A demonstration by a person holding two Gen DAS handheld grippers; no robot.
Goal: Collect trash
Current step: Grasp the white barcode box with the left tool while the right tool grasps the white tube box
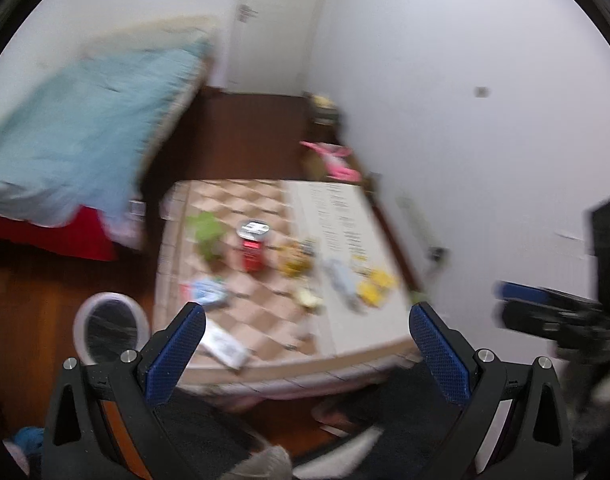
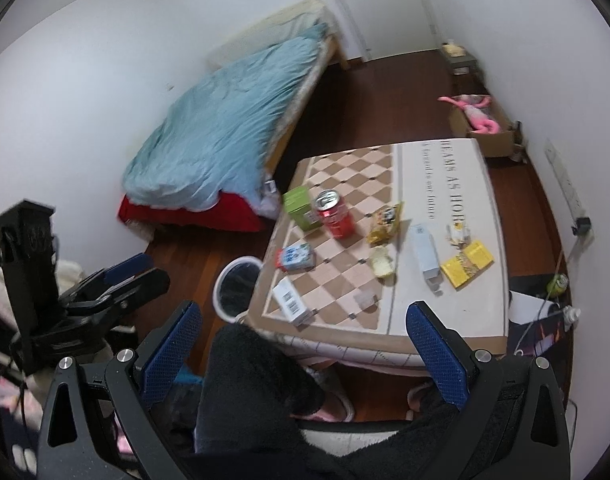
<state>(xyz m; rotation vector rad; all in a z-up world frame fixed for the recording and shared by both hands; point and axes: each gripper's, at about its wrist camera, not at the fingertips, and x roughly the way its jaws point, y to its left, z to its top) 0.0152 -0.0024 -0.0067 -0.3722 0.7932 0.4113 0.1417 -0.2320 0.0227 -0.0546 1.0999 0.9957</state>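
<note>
A low table with a checkered cloth (image 2: 445, 320) carries trash: a green carton (image 2: 301, 206), a red can (image 2: 335, 214), a yellow snack bag (image 2: 385, 218), a blue-and-white carton (image 2: 297, 257), a white barcoded box (image 2: 291, 302), a pale carton (image 2: 425, 254) and a yellow packet (image 2: 467, 263). A white bin with a dark liner (image 2: 239, 288) stands at the table's left side. My right gripper (image 2: 305, 308) hangs open above the near edge, holding nothing. My left gripper (image 1: 307, 312) is open and empty too, over the same edge. The left wrist view is blurred, with the can (image 1: 253, 248) and the bin (image 1: 111, 330) visible.
A bed with a blue duvet (image 2: 225, 128) lies beyond the table on the left. A cardboard box with a pink toy (image 2: 485, 124) sits by the right wall, under a power strip (image 2: 565, 180). A person's dark-trousered legs (image 2: 257, 380) are below the grippers.
</note>
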